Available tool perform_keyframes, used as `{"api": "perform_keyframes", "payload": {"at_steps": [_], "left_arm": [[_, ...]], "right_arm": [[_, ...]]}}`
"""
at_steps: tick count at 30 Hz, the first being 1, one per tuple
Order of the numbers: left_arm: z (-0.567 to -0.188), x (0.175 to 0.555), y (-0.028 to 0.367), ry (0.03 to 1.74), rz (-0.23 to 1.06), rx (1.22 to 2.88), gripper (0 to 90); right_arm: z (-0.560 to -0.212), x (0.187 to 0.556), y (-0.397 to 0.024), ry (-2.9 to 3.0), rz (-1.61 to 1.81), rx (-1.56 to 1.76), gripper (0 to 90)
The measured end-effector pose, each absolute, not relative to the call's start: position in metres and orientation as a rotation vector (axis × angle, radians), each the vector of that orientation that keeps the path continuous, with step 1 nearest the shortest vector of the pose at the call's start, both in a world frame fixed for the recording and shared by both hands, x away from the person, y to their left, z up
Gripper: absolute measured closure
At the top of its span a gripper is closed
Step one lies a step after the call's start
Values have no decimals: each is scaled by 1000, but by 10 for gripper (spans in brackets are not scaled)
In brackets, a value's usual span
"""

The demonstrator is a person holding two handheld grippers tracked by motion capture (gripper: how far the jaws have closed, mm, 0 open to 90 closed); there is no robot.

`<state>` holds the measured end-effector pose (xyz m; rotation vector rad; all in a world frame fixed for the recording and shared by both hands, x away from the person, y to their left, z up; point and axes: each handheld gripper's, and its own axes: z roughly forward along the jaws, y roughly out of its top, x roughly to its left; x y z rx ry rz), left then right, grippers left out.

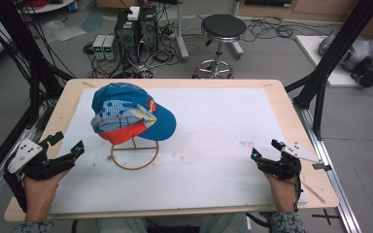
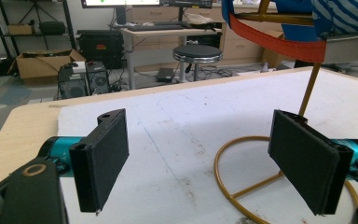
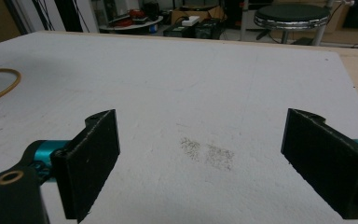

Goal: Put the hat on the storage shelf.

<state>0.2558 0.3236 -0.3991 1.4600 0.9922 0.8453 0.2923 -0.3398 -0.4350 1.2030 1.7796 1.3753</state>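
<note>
A blue cap [image 1: 128, 109] with a striped panel and an orange-red inner band sits on a gold wire stand [image 1: 135, 154] at the left middle of the table. My left gripper [image 1: 69, 143] rests open to the left of the stand's ring, nothing between its pads. In the left gripper view the open gripper [image 2: 205, 163] faces the ring [image 2: 223, 161], with the cap [image 2: 340, 18] overhead at the upper right. My right gripper [image 1: 265, 149] lies open at the right side, far from the cap. In the right gripper view the gripper [image 3: 209, 163] holds nothing, and the ring's edge [image 3: 7, 74] shows at the far left.
A white mat [image 1: 213, 126] covers most of the wooden table [image 1: 291, 116]. Black frame posts [image 1: 330, 58] stand at the right and left corners. Beyond the far edge stand a black stool [image 1: 222, 29], computer boxes [image 1: 136, 29] and cables on the floor.
</note>
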Motion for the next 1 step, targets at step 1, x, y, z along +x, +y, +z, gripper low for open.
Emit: {"api": "perform_keyframes", "payload": {"at_steps": [1], "left_arm": [[-399, 256, 323, 992, 848, 1462, 204]], "right_arm": [[-435, 292, -340, 1780, 1375, 1202, 105]]}}
